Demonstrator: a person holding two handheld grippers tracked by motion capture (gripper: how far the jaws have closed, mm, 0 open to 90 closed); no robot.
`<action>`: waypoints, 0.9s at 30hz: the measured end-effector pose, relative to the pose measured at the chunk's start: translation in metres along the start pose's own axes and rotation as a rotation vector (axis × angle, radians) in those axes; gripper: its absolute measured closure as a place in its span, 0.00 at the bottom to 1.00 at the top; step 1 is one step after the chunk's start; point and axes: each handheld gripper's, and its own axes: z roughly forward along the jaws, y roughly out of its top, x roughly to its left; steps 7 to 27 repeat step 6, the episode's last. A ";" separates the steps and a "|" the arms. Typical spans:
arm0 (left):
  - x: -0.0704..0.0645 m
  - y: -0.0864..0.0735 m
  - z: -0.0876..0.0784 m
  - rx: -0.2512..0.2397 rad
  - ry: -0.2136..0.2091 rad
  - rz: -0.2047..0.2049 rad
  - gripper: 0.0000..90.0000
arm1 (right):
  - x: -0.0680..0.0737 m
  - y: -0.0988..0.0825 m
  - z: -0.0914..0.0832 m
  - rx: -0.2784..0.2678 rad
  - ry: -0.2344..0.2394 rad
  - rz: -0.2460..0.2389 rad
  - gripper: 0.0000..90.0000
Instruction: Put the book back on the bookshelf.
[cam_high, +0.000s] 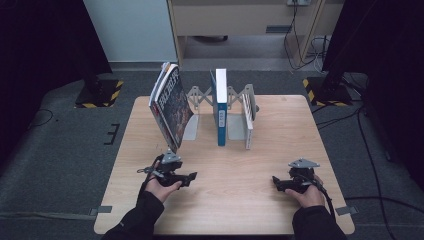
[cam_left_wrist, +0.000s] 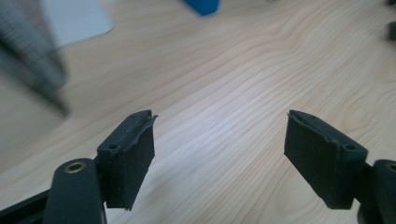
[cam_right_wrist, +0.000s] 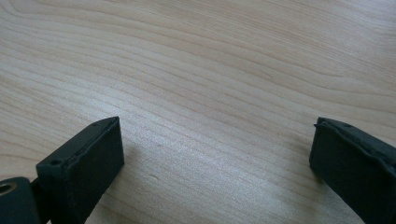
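Magazine (cam_high: 170, 107): leaning at the left end of the rack, top tipped left, lower corner down on the table just ahead of the left gripper; propped against the first divider, so staying up without any grip.
Blurred edge: same magazine (cam_left_wrist: 32, 65) at the upper left of the left gripper view, well clear of the jaws.
Left gripper (cam_high: 187, 178): low over the table just in front of the magazine, jaws spread wide with bare wood between them (cam_left_wrist: 219, 154); nothing pinched, no contact with the pages.
Likely reason: reads as a release, magazine parked on the rack and left to rest on its own lean.
Rack (cam_high: 240, 97): grey expanding bookend at the far side of the table, scissor links between upright plates, slots keeping each book apart.
Blue book (cam_high: 220, 107): upright in the middle slot, spine toward the person, held square by plates on both sides; its corner (cam_left_wrist: 201, 5) at the top of the left gripper view.
White book (cam_high: 248, 120): upright in the right slot, beside the last plate.
Right gripper (cam_high: 280, 184): resting near the front right of the table, well apart from the rack, jaws spread (cam_right_wrist: 217, 154), holding nothing; looks parked out of the way.
Table (cam_high: 260, 210): pale wood, bare in front.
Risk: magazine tilts steeply, could slide at the base.
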 end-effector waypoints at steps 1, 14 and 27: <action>0.005 -0.004 -0.004 0.005 0.010 -0.009 0.24 | 0.000 0.000 0.000 0.000 0.000 0.000 0.04; 0.031 -0.030 -0.022 0.004 0.082 -0.072 0.21 | 0.000 -0.001 -0.001 0.000 0.003 -0.004 0.04; 0.031 -0.030 -0.022 0.004 0.082 -0.072 0.21 | 0.000 -0.001 -0.001 0.000 0.003 -0.004 0.04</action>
